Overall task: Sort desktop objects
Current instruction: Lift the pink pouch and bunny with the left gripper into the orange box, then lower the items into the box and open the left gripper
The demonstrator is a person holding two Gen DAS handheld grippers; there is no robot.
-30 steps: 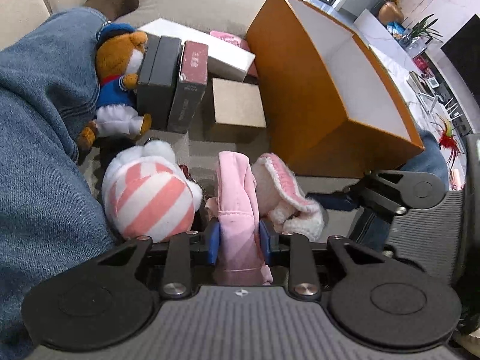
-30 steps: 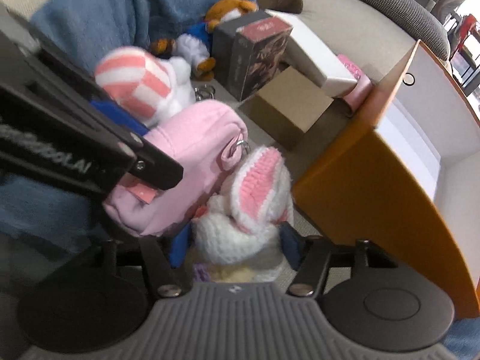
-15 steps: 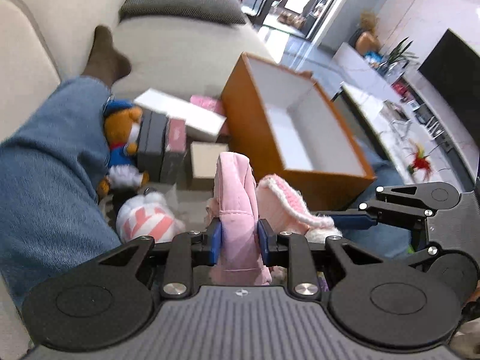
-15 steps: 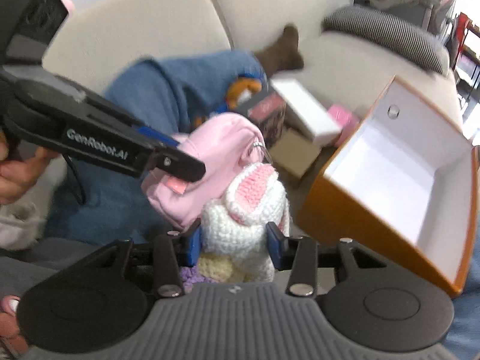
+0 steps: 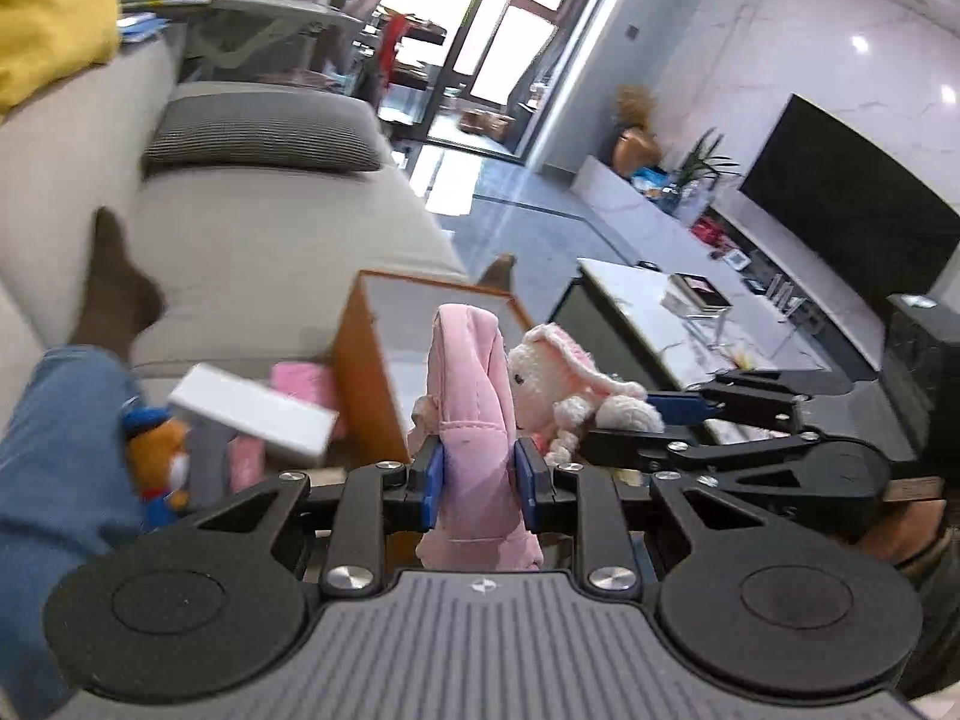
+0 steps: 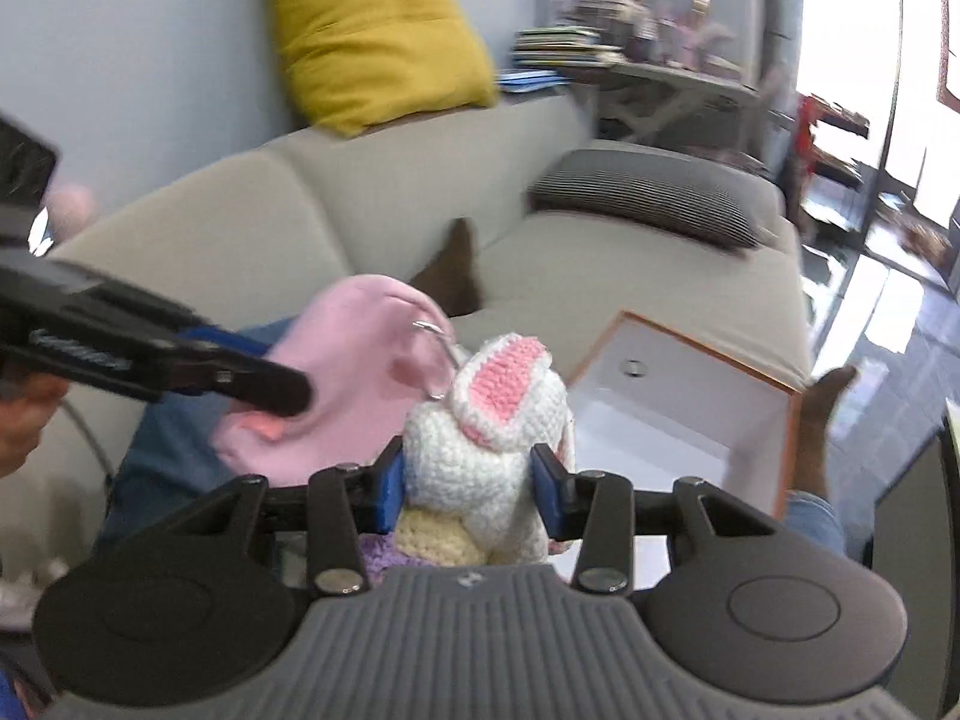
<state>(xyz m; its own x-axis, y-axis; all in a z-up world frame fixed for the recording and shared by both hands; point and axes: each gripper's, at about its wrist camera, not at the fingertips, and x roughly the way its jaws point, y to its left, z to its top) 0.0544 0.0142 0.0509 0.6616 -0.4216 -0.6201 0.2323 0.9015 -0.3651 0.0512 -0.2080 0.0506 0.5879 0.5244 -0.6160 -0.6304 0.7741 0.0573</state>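
Note:
My left gripper (image 5: 477, 489) is shut on a pink fabric pouch (image 5: 474, 420) and holds it up in the air; the pouch also shows in the right wrist view (image 6: 354, 372). My right gripper (image 6: 471, 489) is shut on a white crocheted bunny with pink ears (image 6: 486, 420), also lifted; the bunny shows beside the pouch in the left wrist view (image 5: 558, 378). A metal ring (image 6: 432, 330) links the pouch to the bunny. The orange box with a white inside (image 6: 690, 396) stands below and to the right, also in the left wrist view (image 5: 372, 384).
Below lie a white flat box (image 5: 252, 408), a pink item (image 5: 300, 378), and a bear toy in a blue cap (image 5: 156, 450). A person's jeans leg (image 5: 54, 480) is at the left. A beige sofa (image 6: 600, 276), a striped cushion (image 6: 648, 204) and a white coffee table (image 5: 672, 324) surround.
Both grippers have risen well above the pile with the pouch and bunny still held. The views have tilted up towards the sofa and room; the box now sits lower and smaller.

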